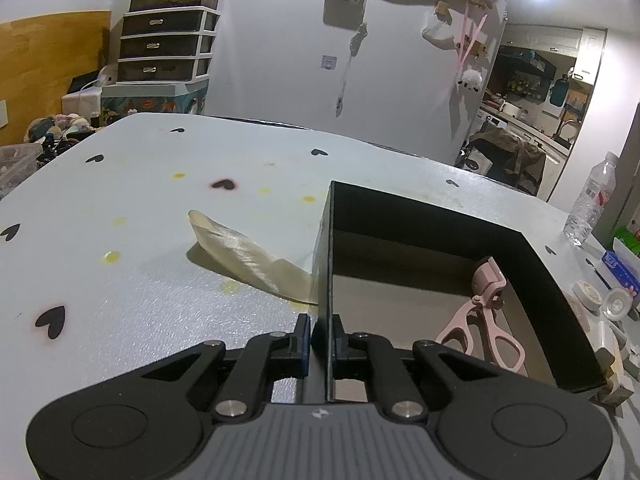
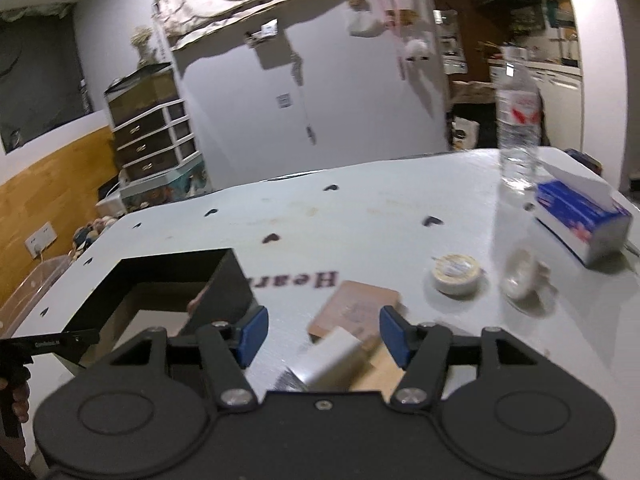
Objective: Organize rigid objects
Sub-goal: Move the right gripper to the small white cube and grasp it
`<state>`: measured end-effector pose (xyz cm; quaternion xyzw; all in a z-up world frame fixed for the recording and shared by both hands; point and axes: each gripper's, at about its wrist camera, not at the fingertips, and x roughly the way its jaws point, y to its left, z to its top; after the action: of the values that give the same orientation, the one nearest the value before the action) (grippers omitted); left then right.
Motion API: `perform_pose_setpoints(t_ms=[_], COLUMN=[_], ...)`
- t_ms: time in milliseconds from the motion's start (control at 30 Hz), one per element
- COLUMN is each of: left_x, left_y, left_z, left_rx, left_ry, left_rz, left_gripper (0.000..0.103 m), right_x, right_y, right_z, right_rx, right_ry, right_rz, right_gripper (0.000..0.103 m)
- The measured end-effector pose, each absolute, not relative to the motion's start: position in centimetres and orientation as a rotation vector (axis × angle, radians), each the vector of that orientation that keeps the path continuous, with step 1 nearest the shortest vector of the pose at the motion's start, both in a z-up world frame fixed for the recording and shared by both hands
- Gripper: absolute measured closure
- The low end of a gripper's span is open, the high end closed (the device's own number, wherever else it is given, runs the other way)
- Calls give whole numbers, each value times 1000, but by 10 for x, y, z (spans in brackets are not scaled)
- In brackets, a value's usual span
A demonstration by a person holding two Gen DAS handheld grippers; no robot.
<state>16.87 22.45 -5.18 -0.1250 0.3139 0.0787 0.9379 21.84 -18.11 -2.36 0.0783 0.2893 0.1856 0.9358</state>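
Note:
My left gripper (image 1: 322, 336) is shut on the near-left wall of an open black box (image 1: 532, 256), one finger inside and one outside. A pink eyelash curler (image 1: 486, 312) lies inside the box at its right side. A pale translucent shoehorn-like piece (image 1: 244, 258) lies on the table left of the box. My right gripper (image 2: 324, 334) is open and empty, hovering over a wooden block (image 2: 358, 310) and a white-and-silver cylinder (image 2: 326, 362). The black box also shows in the right wrist view (image 2: 228, 280), to the left.
A white tape roll (image 2: 456, 274), a clear round lid (image 2: 520, 274), a blue tissue box (image 2: 580, 220) and a water bottle (image 2: 518, 120) stand on the right part of the white heart-patterned table (image 2: 360, 216). Drawers (image 1: 164, 44) stand beyond the far edge.

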Motion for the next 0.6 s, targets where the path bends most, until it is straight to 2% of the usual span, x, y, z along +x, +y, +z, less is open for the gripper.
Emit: perform_pose_setpoints(t_ms=[333, 400, 500, 600], left_x=[169, 170, 170, 170], left_y=[220, 220, 219, 219], left_z=[-52, -53, -53, -54], left_rx=[-253, -255, -257, -263], left_ry=[638, 638, 636, 631], left_rz=[192, 198, 203, 206], left_gripper=[95, 95, 96, 96], right_x=[206, 204, 204, 209], right_y=[-204, -202, -197, -191], right_z=[-46, -50, -53, -56], right_rx=[181, 155, 125, 90], right_ry=[654, 662, 669, 675], right_rz=[390, 414, 439, 430], right_gripper=[43, 57, 73, 77])
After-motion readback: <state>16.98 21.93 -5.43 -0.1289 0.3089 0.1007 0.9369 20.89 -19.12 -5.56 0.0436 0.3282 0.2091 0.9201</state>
